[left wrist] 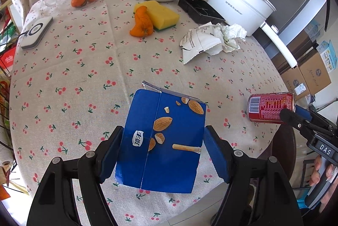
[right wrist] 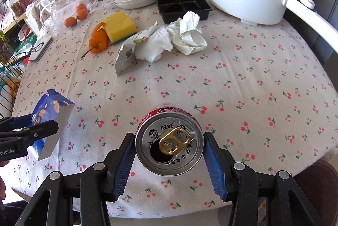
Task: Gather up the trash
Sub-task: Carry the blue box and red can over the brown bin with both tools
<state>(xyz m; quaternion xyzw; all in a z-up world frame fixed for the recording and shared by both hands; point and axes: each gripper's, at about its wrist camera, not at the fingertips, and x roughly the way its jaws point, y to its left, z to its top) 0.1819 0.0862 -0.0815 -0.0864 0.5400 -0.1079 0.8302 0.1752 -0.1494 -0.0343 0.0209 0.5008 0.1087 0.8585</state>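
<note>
Blue carton [left wrist: 162,141] clamped in my left hand-held gripper [left wrist: 162,150], open red can [right wrist: 169,141] clamped in my right hand-held gripper [right wrist: 169,150], both lifted off the table [right wrist: 232,78]. Can mouth faces me; tilting could spill dregs. Thin carton may buckle and slip.

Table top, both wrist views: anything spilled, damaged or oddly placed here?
No spill shows. Loose litter lies mid-table: a torn snack wrapper and crumpled tissues, touching, beside an orange peel leaning on the sponge. The black tray sits empty. The blue carton and opened can are held.
</note>
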